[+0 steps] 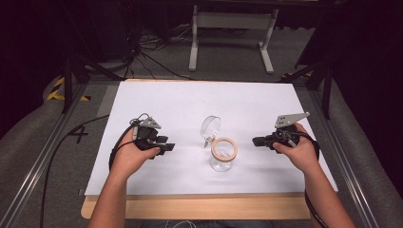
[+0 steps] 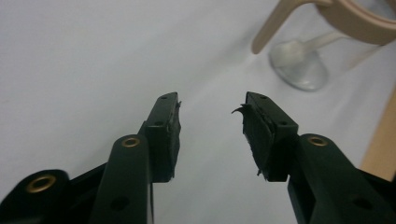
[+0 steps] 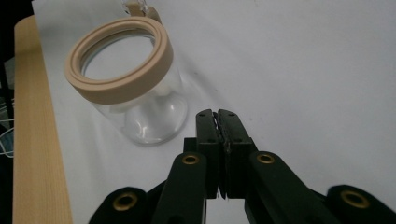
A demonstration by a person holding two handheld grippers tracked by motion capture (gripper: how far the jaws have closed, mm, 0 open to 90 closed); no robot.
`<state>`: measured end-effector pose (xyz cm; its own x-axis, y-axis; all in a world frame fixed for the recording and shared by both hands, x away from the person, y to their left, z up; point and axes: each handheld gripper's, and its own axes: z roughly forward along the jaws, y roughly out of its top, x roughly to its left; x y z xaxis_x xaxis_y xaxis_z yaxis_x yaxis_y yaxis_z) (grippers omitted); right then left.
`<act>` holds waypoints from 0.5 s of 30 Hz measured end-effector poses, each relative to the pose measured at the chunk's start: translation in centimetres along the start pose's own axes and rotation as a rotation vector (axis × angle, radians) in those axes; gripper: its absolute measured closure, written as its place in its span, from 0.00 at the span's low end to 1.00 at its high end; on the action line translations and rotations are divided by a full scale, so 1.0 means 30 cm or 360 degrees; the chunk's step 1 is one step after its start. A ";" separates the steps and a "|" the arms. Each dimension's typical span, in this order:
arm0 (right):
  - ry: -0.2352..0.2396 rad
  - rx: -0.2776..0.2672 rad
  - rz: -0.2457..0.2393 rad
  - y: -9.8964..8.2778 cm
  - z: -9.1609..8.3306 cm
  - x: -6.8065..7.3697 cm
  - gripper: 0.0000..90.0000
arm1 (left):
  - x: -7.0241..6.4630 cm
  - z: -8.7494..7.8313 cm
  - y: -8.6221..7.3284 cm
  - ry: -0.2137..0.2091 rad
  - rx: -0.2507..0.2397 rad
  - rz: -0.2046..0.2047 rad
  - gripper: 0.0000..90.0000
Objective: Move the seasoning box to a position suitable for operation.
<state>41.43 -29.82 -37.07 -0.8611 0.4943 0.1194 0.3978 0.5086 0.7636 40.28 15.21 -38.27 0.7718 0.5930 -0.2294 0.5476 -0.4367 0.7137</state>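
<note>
From above, a white sheet (image 1: 199, 102) covers the table, with a strip of pale wood (image 1: 199, 208) showing along the near edge. A clear glass jar (image 1: 222, 154) with a tan ring around its mouth stands near the middle, a little toward the near side, and its round glass lid (image 1: 210, 127) is swung open and stands up at the far-left side of the rim. The left hand (image 1: 132, 156) holds the left gripper (image 1: 167, 147) to the left of the jar, pointing at it but well apart. The right hand (image 1: 300, 149) holds the right gripper (image 1: 256, 141) to the right of the jar, also aimed inward and apart from it. Beyond the table are dark floor, cables and a white frame (image 1: 233, 35).

Along the left gripper (image 2: 211, 122), the two black jaws stand spread with bare white sheet between them. The jar (image 2: 303, 63) sits ahead and to the upper right, blurred, nothing touching it.

Along the right gripper (image 3: 217, 122), the jaws are pressed together with nothing between them. The jar (image 3: 135, 93) stands just beyond and to the left, its tan ring (image 3: 119, 60) clear to see, close to the wooden edge (image 3: 35, 130).
</note>
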 end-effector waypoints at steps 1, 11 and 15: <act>0.0005 -0.0002 -0.0006 0.002 0.002 0.001 0.98 | -0.001 -0.002 0.000 -0.0019 -0.0005 0.0010 0.64; 0.0023 0.0015 -0.0038 0.014 0.035 0.004 0.98 | -0.019 -0.011 -0.012 -0.0084 0.0049 0.0074 0.89; 0.0028 0.0044 -0.0060 0.013 0.080 0.017 0.98 | -0.025 -0.013 -0.004 -0.0069 0.0024 0.0066 0.94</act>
<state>41.91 -27.67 -38.24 -0.8808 0.4623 0.1022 0.3736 0.5460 0.7498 39.49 15.09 -37.93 0.8073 0.5442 -0.2285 0.5192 -0.4708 0.7133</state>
